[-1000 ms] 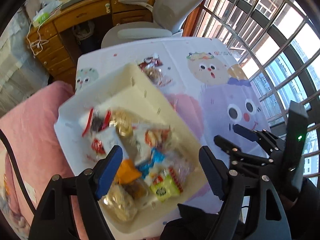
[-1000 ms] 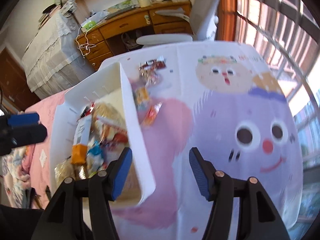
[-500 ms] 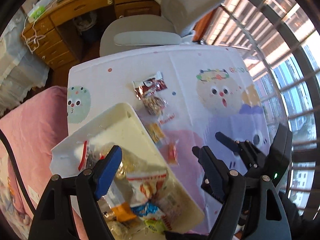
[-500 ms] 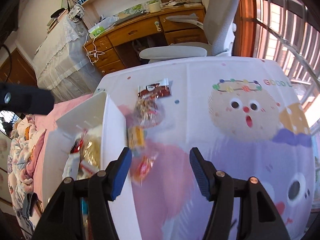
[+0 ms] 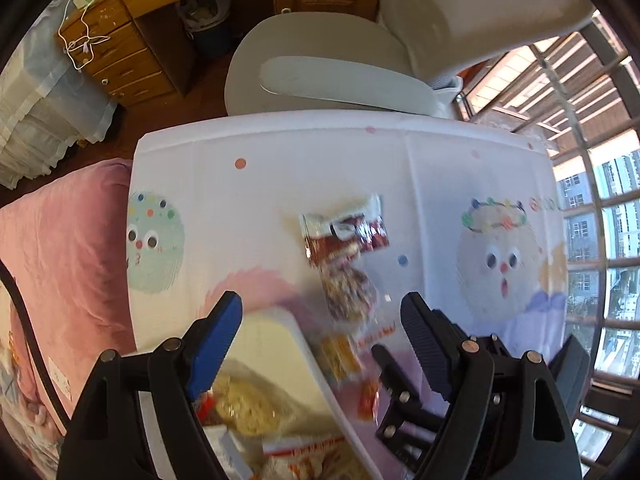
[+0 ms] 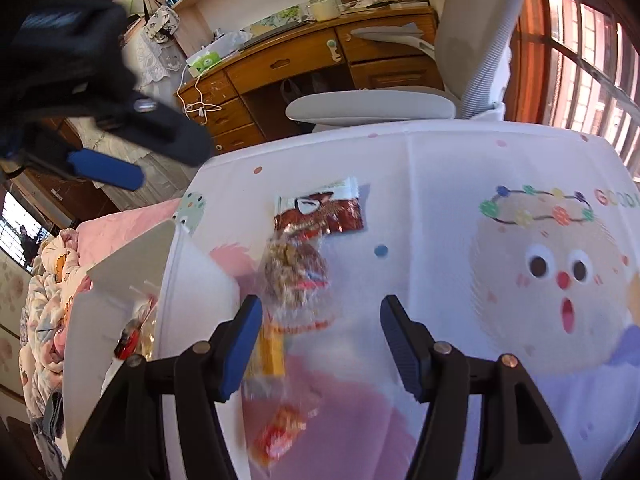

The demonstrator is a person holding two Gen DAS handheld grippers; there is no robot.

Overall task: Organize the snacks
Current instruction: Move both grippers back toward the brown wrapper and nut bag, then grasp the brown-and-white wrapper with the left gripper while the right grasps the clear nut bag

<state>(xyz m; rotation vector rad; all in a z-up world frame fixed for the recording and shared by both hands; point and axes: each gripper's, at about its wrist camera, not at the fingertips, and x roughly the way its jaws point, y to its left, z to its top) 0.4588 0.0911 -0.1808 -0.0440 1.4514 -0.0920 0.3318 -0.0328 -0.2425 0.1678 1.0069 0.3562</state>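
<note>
Loose snacks lie in a line on the cartoon tablecloth [image 5: 260,184]: a dark red packet [image 5: 346,230] [image 6: 320,214] farthest, a clear bag of brown pieces [image 5: 348,290] [image 6: 294,274], a yellow packet [image 5: 340,354] [image 6: 268,352] and a small red-orange packet [image 5: 368,398] [image 6: 280,432] nearest. A white bin [image 5: 316,376] [image 6: 192,280] with several snacks stands at the left. My left gripper [image 5: 322,330] is open and empty above the bin's far corner. My right gripper [image 6: 320,338] is open and empty just short of the clear bag.
A grey office chair [image 5: 340,68] [image 6: 372,106] stands at the table's far edge, a wooden desk [image 6: 304,64] behind it. A pink bed [image 5: 60,240] lies to the left, window bars [image 5: 592,160] to the right.
Both grippers have moved forward over the table; the bin has slid toward the near left of each view and the loose snacks are now close ahead. Both stay open.
</note>
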